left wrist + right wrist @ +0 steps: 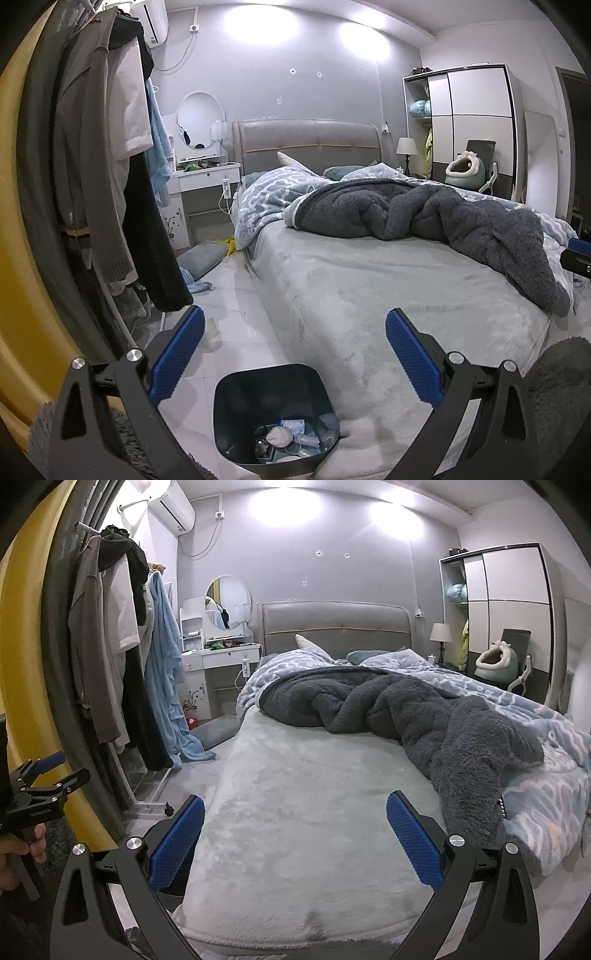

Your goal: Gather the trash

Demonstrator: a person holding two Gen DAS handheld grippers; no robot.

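Left gripper [294, 363] empty with jaws spread wide, hanging just above the dark trash bin [275, 417] on the tiled floor [236, 314], bin below and between the jaws; right gripper [295, 843] likewise spread and empty, over the bed [295, 812]. Pale scrap [211, 332] left of the left gripper, probably next. Beyond: rumpled grey blanket [424, 210], clothes rack [110, 166] left, dressing desk [207, 177] far.

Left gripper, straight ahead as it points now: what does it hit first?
Probably the bed: the open left gripper aims over its near corner. The bin sits below the line. Depth is unclear.

Ceiling-light glare [258, 26], fisheye-warped edges
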